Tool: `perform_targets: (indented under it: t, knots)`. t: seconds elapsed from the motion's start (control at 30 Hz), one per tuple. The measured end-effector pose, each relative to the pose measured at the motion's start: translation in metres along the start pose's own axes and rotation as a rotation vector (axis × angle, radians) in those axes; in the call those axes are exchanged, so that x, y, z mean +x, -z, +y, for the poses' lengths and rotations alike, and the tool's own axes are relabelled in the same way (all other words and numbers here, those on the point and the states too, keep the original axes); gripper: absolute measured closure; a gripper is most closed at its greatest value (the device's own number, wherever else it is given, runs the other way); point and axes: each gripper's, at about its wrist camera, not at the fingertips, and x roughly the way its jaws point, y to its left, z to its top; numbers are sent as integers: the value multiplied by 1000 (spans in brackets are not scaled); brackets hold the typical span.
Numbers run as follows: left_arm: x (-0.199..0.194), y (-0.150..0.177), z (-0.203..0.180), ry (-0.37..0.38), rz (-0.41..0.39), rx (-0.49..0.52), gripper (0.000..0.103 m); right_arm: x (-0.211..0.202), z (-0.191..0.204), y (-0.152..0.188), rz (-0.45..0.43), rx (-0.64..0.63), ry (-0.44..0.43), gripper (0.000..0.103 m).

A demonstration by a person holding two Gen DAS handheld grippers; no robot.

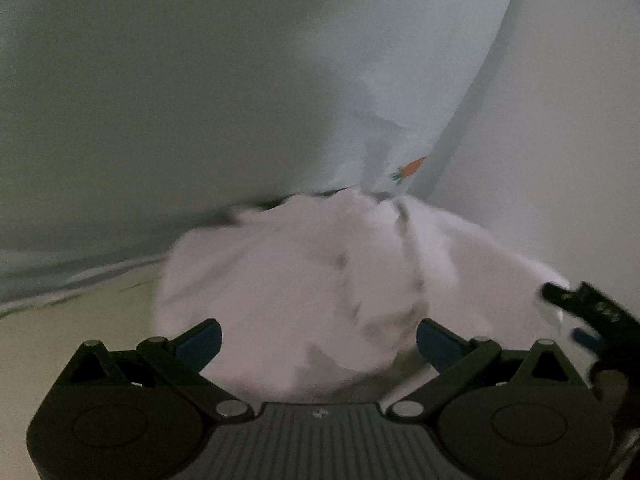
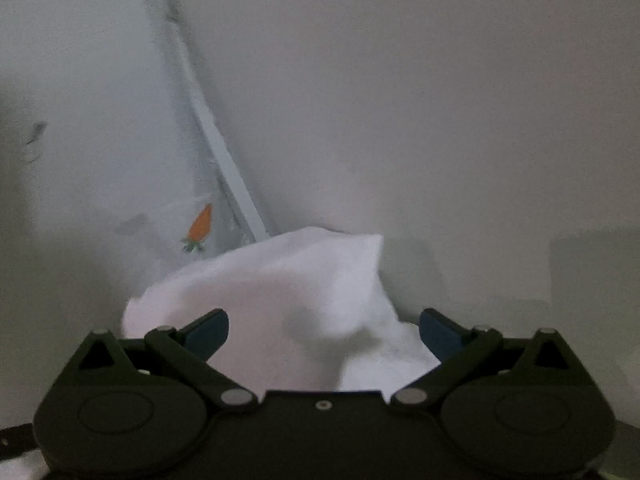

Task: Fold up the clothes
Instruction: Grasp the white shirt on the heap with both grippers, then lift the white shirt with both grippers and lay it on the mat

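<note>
My left gripper (image 1: 318, 338) is spread wide and so is my right gripper (image 2: 324, 330), neither gripping anything. The crumpled white garment (image 1: 304, 280) lies bunched just ahead of both, with a carrot print (image 2: 200, 224) on pale fabric behind it

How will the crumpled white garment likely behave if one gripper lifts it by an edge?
The white garment lies bunched in soft folds, so it will probably hang limp and unfurl rather than hold its shape. It looks thin and light, so likely easy to lift. With the left gripper and right gripper both open, a one-point pinch may let it swing.
</note>
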Motion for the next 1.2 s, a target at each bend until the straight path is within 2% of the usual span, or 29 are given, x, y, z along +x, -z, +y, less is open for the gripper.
perform_targets:
  t: [0.07,0.13,0.2,0.27,0.3,0.33,0.37,0.4,0.43,0.47,0.5,0.57,0.63,0.73,0.9,1.07,1.2]
  knots:
    - [40,-14,-4,65,37,-14,1,39,-5,-3,66,56,-20,0]
    - [78,-22,-6,135,79,-62,4,71,-11,-1,148,151,-92,0]
    - [105,-21,-9,172,96,-130,17,82,-13,4,170,230,-143,1]
    - [111,-16,-14,179,71,-189,30,78,-9,7,139,192,-170,9]
    - [111,-13,-17,179,51,-206,34,74,-8,7,123,166,-179,20]
    - [106,-11,-22,169,33,-203,42,69,-7,7,112,147,-185,31]
    - [101,-9,-26,157,15,-197,51,64,-5,6,104,128,-191,37]
    - [95,-7,-29,148,3,-191,56,58,-3,5,94,100,-197,49]
    - [89,-6,-31,139,-12,-179,69,52,-1,2,78,72,-199,62]
    - [84,-6,-33,130,-26,-167,76,46,1,-1,61,44,-200,67]
    - [76,-5,-36,128,-41,-151,80,36,5,-2,39,25,-204,75]
    - [53,-6,-44,122,-81,-111,87,20,9,-10,-16,4,-218,81]
    - [29,-8,-53,113,-118,-76,89,-10,22,-11,-88,-54,-226,84]
    - [-25,-3,-62,126,-188,-47,90,-65,38,-14,-195,-122,-259,85]
    - [-132,21,-71,171,-335,-31,90,-169,51,-27,-344,-162,-371,85]
    - [-237,57,-61,213,-459,-64,90,-275,62,-17,-430,-172,-466,85]
    - [-300,91,-41,210,-523,-70,91,-332,80,7,-456,-179,-515,85]
